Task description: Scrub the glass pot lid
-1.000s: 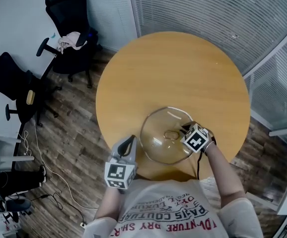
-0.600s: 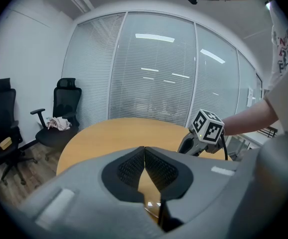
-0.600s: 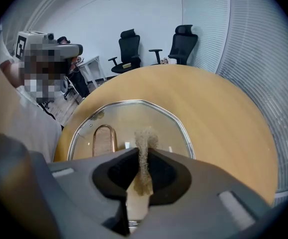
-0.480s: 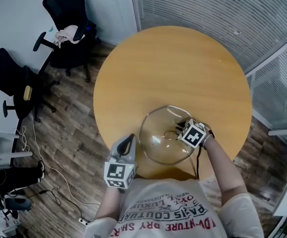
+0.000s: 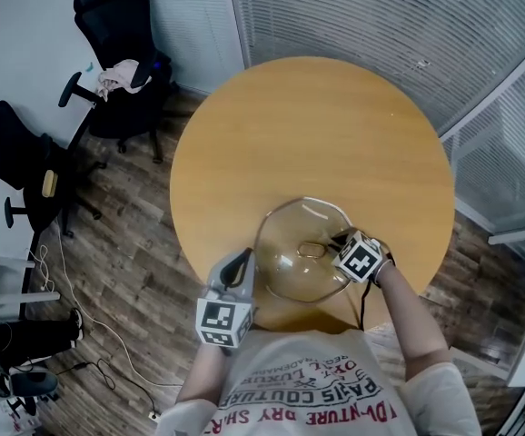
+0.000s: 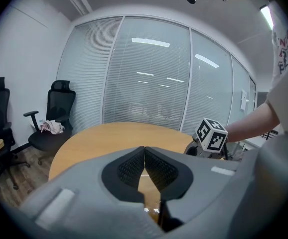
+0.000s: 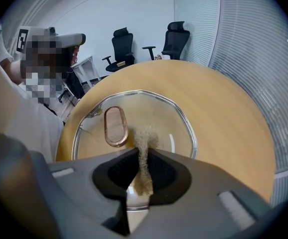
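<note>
Two grippers sit at the near edge of the round wooden bench (image 5: 308, 125), where the glass pot lid (image 5: 285, 266) lies flat with its handle up. The right gripper (image 7: 144, 156) is clamped on a tan scrub pad (image 7: 145, 141), and the pad's tip rests on the glass just beside the oval copper-coloured handle (image 7: 115, 126). The left gripper (image 6: 144, 151) has its jaws closed together with nothing between them. Its tips are at the lid's left rim, though contact cannot be told. Black office chairs (image 5: 117, 25) stand on the wood floor.
</note>
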Tool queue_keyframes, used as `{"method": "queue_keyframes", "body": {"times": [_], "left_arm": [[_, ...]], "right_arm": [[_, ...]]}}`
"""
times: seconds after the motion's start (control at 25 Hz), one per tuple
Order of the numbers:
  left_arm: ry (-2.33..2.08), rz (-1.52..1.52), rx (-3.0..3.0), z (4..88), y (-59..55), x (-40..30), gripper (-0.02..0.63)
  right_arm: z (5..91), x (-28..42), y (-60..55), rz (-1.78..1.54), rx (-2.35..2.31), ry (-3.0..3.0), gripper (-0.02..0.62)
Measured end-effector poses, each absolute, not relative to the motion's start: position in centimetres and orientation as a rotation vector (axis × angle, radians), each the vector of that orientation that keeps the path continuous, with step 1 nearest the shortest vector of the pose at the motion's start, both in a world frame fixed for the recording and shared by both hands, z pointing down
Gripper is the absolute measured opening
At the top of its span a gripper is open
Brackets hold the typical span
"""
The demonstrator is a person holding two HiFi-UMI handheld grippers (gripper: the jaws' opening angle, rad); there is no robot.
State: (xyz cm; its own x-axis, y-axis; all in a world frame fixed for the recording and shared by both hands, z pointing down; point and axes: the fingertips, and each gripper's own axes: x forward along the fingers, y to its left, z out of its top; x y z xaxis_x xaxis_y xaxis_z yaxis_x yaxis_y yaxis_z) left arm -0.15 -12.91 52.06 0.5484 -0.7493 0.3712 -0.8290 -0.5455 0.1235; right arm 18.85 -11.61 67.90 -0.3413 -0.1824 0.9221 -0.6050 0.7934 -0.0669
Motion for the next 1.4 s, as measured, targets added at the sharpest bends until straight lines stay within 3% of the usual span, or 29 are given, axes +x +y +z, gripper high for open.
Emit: {"method": "queue_keyframes", "body": {"times": [0.52, 1.4], "left_arm": [[-1.125, 0.397, 2.622, 50.7, -11.8, 0.1, 0.008], [-0.875, 0.471, 2.736, 51.3, -10.5, -7.0, 0.009]], "right_arm": [[67.8, 19.0, -6.8, 0.626, 0.855, -1.779, 0.055], [67.6, 9.2, -4.2, 0.805, 1.143, -1.693, 0.057]]}}
